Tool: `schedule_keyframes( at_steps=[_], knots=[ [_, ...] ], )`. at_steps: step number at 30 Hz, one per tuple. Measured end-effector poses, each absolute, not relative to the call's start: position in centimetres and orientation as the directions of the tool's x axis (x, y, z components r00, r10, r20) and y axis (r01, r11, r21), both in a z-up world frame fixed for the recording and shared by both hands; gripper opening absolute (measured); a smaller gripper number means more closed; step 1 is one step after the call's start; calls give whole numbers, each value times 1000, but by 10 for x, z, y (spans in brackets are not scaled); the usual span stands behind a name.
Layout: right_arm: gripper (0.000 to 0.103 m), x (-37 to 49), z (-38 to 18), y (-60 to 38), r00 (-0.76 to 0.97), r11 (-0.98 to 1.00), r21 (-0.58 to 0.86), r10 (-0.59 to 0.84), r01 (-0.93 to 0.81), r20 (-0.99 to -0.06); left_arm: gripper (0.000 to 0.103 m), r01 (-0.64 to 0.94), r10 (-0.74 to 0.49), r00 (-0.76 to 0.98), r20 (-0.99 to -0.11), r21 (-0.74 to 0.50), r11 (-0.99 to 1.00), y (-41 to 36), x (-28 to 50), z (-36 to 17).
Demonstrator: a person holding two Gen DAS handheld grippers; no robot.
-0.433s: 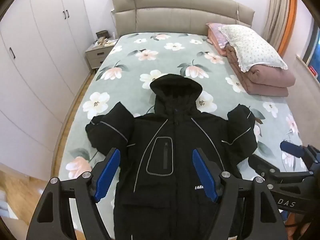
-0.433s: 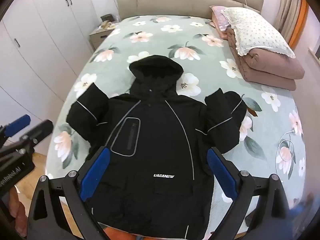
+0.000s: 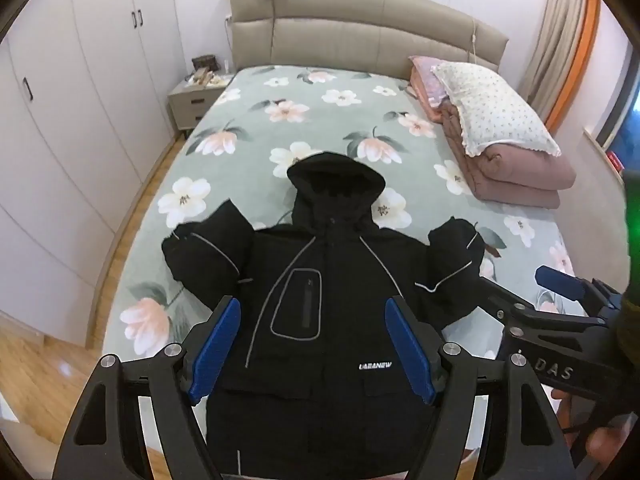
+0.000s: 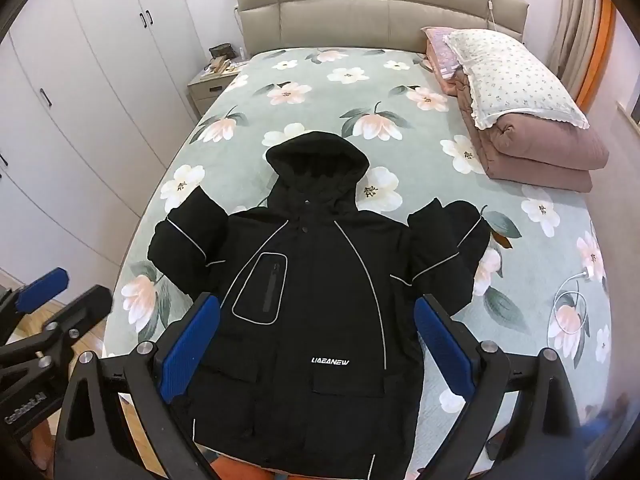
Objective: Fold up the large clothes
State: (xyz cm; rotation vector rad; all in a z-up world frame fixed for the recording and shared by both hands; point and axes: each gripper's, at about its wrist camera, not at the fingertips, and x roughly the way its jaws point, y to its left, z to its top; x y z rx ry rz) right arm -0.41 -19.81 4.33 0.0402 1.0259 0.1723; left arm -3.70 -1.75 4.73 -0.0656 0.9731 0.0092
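A black hooded jacket (image 3: 320, 320) lies flat, front up, on the floral bed (image 3: 320, 120), hood pointing to the headboard and both sleeves bent up at its sides. It also shows in the right wrist view (image 4: 320, 300). My left gripper (image 3: 312, 344) is open and empty, held above the jacket's lower half. My right gripper (image 4: 316, 344) is open and empty, also above the lower half. The right gripper shows at the right edge of the left wrist view (image 3: 560, 320); the left gripper shows at the left edge of the right wrist view (image 4: 44, 312).
A folded pink quilt with a pillow on top (image 3: 504, 148) lies at the bed's right side. A nightstand (image 3: 196, 100) and white wardrobes (image 3: 60, 120) stand left of the bed. A white cable (image 4: 572, 304) lies on the bed at the right.
Both grippers have shifted slightly, so the jacket sits a little differently in each view. Both stay open and empty. The jacket has not moved.
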Motion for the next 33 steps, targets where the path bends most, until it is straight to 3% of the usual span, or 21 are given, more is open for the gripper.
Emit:
schedule_keyframes(
  at_steps=[14, 20, 33],
  knots=[
    [99, -8, 52, -172, 510, 989, 97, 139, -108, -849, 76, 20, -58, 586, -808, -58, 998, 7, -32, 59],
    [99, -15, 65, -162, 548, 988, 141, 155, -69, -822, 76, 5, 8, 584, -812, 14, 1000, 27, -27, 63],
    [99, -20, 60, -150, 539, 989, 147, 114, 19, -835, 76, 37, -33, 555, -831, -15, 999, 52, -14, 53]
  ],
)
